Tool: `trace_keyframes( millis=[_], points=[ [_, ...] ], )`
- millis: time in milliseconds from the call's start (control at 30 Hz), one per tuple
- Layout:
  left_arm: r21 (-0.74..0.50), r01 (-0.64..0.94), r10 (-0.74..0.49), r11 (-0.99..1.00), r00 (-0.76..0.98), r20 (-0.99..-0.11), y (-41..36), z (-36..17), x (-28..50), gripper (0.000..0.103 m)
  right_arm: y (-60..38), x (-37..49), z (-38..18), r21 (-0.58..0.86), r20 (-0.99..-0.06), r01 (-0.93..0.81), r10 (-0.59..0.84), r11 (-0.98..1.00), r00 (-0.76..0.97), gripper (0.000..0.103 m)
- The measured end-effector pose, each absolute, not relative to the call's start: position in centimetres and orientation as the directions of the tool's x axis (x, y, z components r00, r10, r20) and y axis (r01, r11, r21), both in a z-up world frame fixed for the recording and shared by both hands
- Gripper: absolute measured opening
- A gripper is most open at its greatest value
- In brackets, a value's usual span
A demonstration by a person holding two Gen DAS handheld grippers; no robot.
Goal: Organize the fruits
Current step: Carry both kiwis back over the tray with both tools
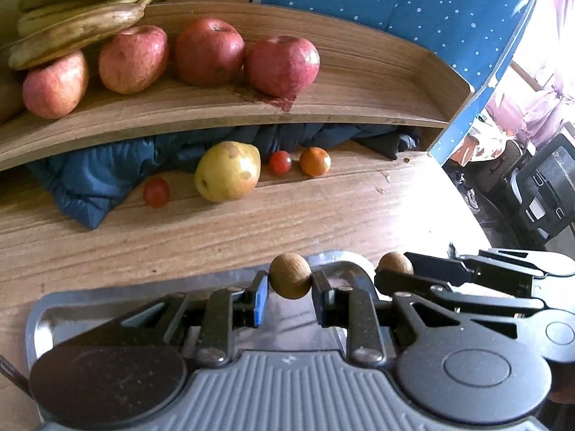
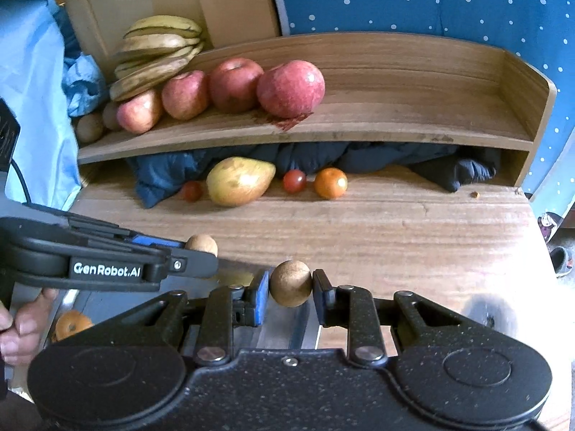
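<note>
My left gripper [image 1: 289,282] is shut on a small round brown fruit [image 1: 290,273], held above a metal tray [image 1: 54,310]. My right gripper [image 2: 290,289] is shut on a second small brown fruit [image 2: 290,280]. Each gripper shows in the other's view: the right gripper [image 1: 393,271] with its fruit [image 1: 395,262], and the left gripper [image 2: 201,256] with its fruit [image 2: 202,243]. On the wooden shelf [image 2: 395,122] lie several red apples [image 2: 290,88] and a bunch of bananas [image 2: 158,54]. A pear [image 2: 239,181], two cherry tomatoes [image 2: 294,181] and an orange fruit [image 2: 330,182] sit on the table below.
A dark blue jacket [image 1: 90,183] is stuffed under the shelf. Brown kiwis [image 2: 90,127] sit at the shelf's left end. An orange fruit [image 2: 72,325] lies in the tray beside a person's hand [image 2: 21,323]. The table edge [image 2: 539,237] drops off at the right.
</note>
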State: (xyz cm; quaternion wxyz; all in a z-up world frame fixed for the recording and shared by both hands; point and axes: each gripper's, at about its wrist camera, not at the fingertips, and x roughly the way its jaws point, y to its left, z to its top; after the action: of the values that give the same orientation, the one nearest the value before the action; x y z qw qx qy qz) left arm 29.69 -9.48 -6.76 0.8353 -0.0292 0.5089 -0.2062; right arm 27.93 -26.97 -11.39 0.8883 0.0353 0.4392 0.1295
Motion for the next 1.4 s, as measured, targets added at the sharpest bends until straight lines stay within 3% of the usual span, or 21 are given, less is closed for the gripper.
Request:
trace_keyframes(
  millis=[867,1400],
  points=[
    [-0.232,0.327,-0.348,0.916,0.361,-0.865,-10.6,-7.0,21.6,0.028,-25.7,17.4,-12.3,0.203,-0.782,-0.278,0.326,0.939,0.53,0.028],
    [-0.222,0.336,-0.342,0.915,0.357,-0.869,-11.4,-7.8,19.5,0.028,-24.7,15.1,-13.3,0.169,-0.796,-0.292,0.305,0.941,0.522,0.028]
  ],
)
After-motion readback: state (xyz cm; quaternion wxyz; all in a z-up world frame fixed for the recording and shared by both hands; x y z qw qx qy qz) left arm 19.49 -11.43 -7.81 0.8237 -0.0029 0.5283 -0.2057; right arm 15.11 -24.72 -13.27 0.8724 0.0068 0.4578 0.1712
